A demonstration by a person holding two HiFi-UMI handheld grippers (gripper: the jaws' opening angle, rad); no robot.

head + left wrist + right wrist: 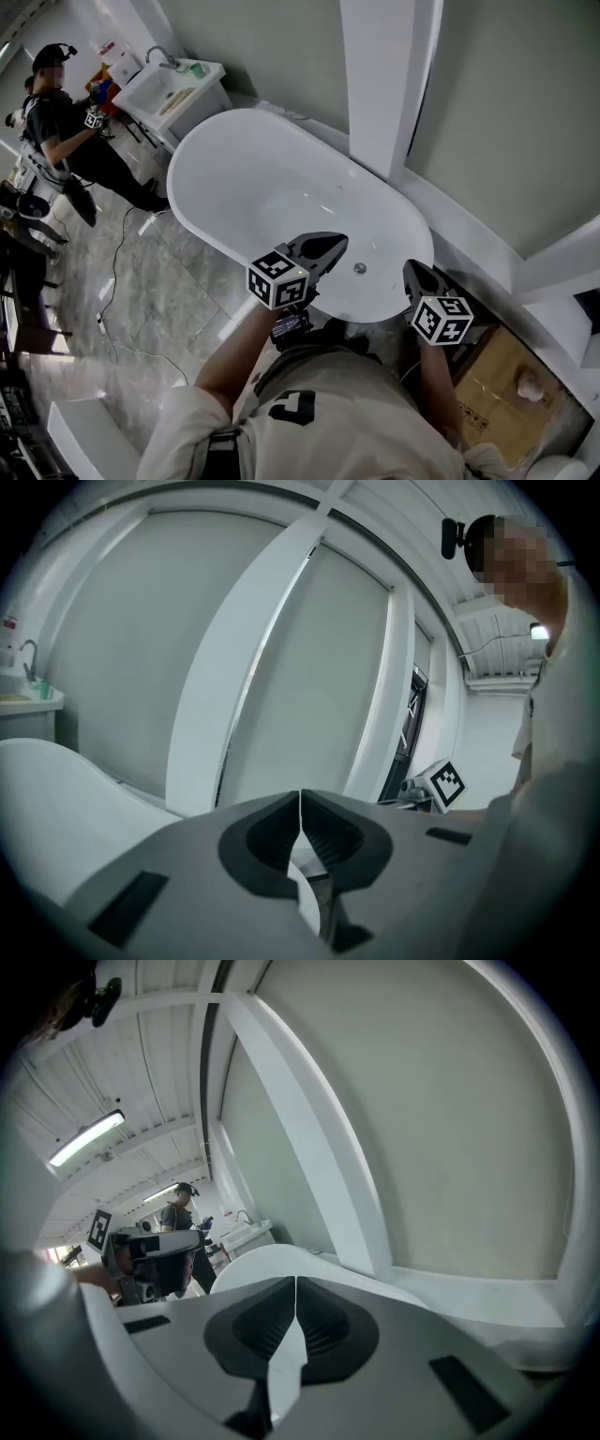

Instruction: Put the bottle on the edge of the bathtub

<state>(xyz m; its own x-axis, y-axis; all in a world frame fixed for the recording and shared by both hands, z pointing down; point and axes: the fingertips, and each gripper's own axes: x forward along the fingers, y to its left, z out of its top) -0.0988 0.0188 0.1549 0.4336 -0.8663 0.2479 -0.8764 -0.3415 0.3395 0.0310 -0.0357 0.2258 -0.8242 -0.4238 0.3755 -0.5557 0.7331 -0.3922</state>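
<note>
L tongs (339, 242) & R tongs (411, 268) held out side by side at near end of bathtub (281, 187), both tipped slightly down, jaws pressed together, nothing gripped.

The bathtub (272, 183) basin is wide and bare, so there's loads of room straight ahead of the left tongs (336, 244) and right tongs (411, 268), which hang over its near end. On the right, a white pillar (389, 84) stands close behind the rim and a low ledge (469, 220) runs along the wall. A cardboard box (497, 375) crowds the right arm. Left of the tub is open floor (159, 300), with just a cable (114, 267) across it. At the far end there's a sink unit (173, 89) with a person (66, 131) beside it.
</note>
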